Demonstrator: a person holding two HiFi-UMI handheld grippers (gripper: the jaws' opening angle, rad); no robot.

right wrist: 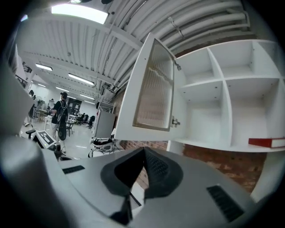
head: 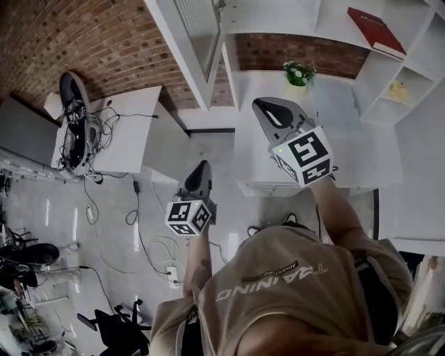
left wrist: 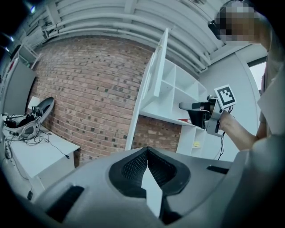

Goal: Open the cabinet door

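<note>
The white cabinet door (head: 197, 35) with a frosted pane stands swung wide open from the wall cabinet (head: 278, 15); it also shows as the door (right wrist: 151, 91) with its small knob (right wrist: 175, 121), and edge-on as the door (left wrist: 156, 67). My right gripper (head: 263, 106) is shut and empty, held level in the air below the door and apart from it; its tips (right wrist: 143, 151) meet. My left gripper (head: 201, 167) hangs lower and to the left, shut on nothing, its tips (left wrist: 147, 150) together. The right gripper (left wrist: 189, 106) shows in the left gripper view too.
Open white shelves hold a red book (head: 375, 29), a potted plant (head: 299, 73) and a small yellow item (head: 398, 89). A white desk (head: 118, 139) with cables and headgear stands at the left by the brick wall (head: 90, 35). Cables and a black chair (head: 115, 327) lie on the floor.
</note>
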